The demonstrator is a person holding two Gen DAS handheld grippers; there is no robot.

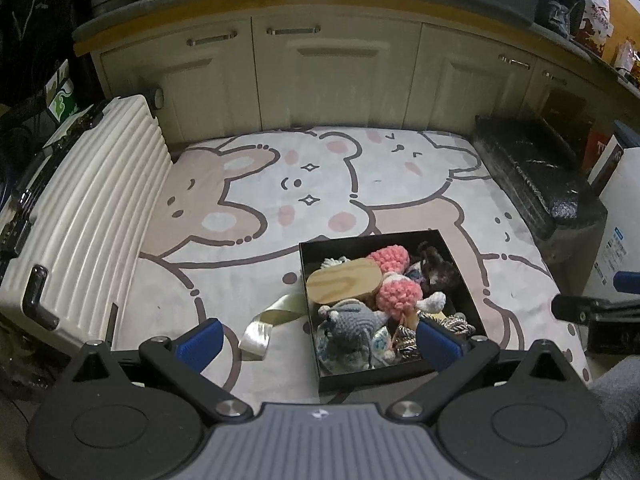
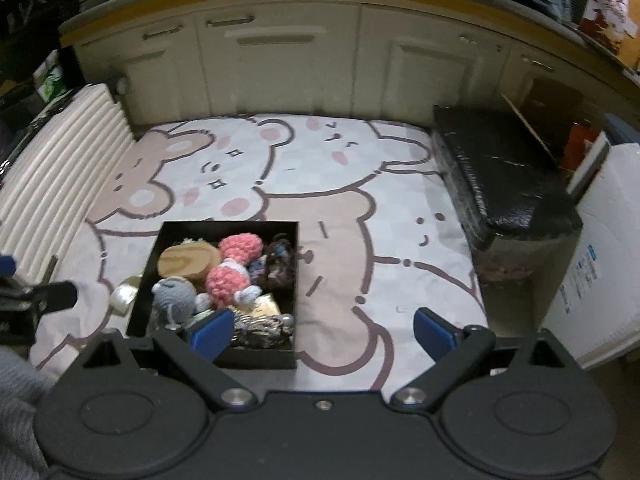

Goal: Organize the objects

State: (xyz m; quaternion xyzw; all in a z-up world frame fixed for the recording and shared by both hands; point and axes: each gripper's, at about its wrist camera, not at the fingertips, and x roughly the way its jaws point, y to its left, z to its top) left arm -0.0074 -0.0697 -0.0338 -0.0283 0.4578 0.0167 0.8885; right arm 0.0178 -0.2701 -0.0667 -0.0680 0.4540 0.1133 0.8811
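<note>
While both tools hang above the cartoon-bear rug (image 1: 320, 184), the left hand-held gripper (image 1: 320, 340) stands spread wide with nothing between its blue pads, and the right hand-held gripper (image 2: 324, 330) is just as wide and just as empty. All eyes on the black box (image 1: 460, 268), sitting on the rug near the front edge: it's packed with a pink crocheted doll (image 1: 394, 280), a grey crocheted mouse (image 1: 352, 320), an oval wooden lid or box (image 1: 344, 280), a dark yarn bundle (image 1: 438, 268) and some twisted metallic cord (image 1: 456, 324) at the near corner. A pale ribbon (image 1: 260, 328) trails out onto the rug just beside the box's left wall. Now, this fits two stories: things gathered into the box with the ribbon the last straggler, or a full box about to be sorted out onto the rug, and the pictures don't settle which. Either way, good form means coming straight down over one item, not raking across the heap, since the soft toys overlap and the cord could snag a neighbour. Judging by looks, the crochet will squash easily, so a gentle close mid-body should do; the flat, limp ribbon would want a pinch at its raised loop. The white ribbed suitcase (image 1: 92, 200) on the left and the black wrapped bundle (image 1: 536, 176) on the right hem in the working space.
</note>
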